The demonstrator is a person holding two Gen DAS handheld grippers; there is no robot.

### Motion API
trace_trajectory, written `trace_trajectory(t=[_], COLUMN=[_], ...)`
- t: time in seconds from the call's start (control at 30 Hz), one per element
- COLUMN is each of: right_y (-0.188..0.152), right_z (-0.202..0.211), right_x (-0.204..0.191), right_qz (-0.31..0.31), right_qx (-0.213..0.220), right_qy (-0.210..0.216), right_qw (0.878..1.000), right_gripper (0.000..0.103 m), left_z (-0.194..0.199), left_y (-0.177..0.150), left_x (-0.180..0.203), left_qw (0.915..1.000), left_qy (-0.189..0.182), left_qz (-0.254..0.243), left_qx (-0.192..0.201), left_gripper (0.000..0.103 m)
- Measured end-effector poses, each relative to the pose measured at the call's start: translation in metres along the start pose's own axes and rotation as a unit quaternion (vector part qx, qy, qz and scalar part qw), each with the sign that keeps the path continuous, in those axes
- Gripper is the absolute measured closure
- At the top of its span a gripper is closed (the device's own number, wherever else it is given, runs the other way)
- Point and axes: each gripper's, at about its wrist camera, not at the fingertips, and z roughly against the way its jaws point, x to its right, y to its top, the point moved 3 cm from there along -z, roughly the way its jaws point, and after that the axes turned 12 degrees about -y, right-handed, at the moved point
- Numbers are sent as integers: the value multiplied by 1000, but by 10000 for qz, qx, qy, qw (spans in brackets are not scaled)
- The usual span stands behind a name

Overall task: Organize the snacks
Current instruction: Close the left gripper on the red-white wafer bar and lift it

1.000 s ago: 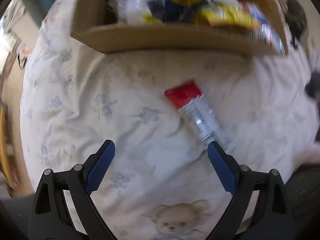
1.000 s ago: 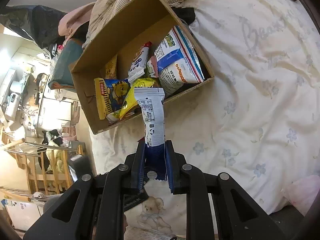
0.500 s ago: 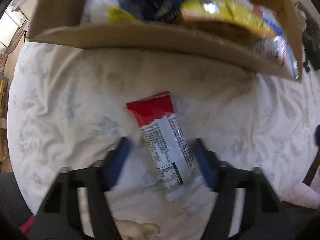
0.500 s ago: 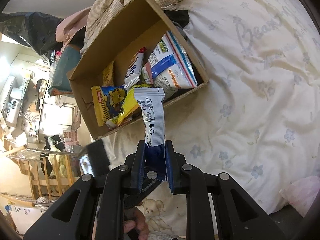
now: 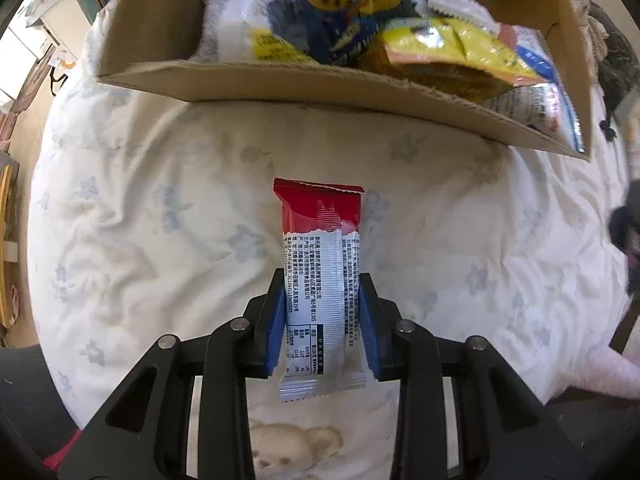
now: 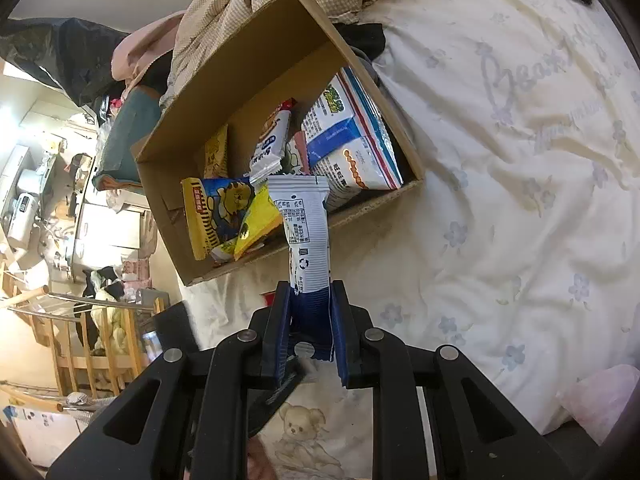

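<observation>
Cardboard box (image 5: 304,84) beyond red-topped bar (image 5: 320,276)

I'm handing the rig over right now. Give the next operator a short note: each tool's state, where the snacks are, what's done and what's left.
Left tool: jaws have just been closing, now pinching the red-and-silver snack bar, which looks to be still lying on the bedsheet.
Right tool: shut on the blue-and-white snack bar, held up just in front of the cardboard box.
Done: several snack packets already sit in the box.
Left: lift the red bar and place both bars in the box.
</observation>
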Motion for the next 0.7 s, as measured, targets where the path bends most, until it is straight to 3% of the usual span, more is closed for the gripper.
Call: trace_trajectory(t=[0.4,0.57,0.7], right_y=[-15,-20,-15], right_z=[-9,5,23], right_x=[-7,-21,-29], right_qz=[198,430,605], right_qx=[-91,265,688], right_qy=[-218,-117,33], right_qw=[9995,9987,9958], right_gripper=[83,83,83], left_z=[86,133,162], left_y=[-15,2,17], left_x=[-47,-63,-55], left_qw=[9982,9930,9825], left_qy=[105,124,247], left_qz=[-192,-411,-834], left_qx=[553,1103,1647], left_gripper=[74,74,74])
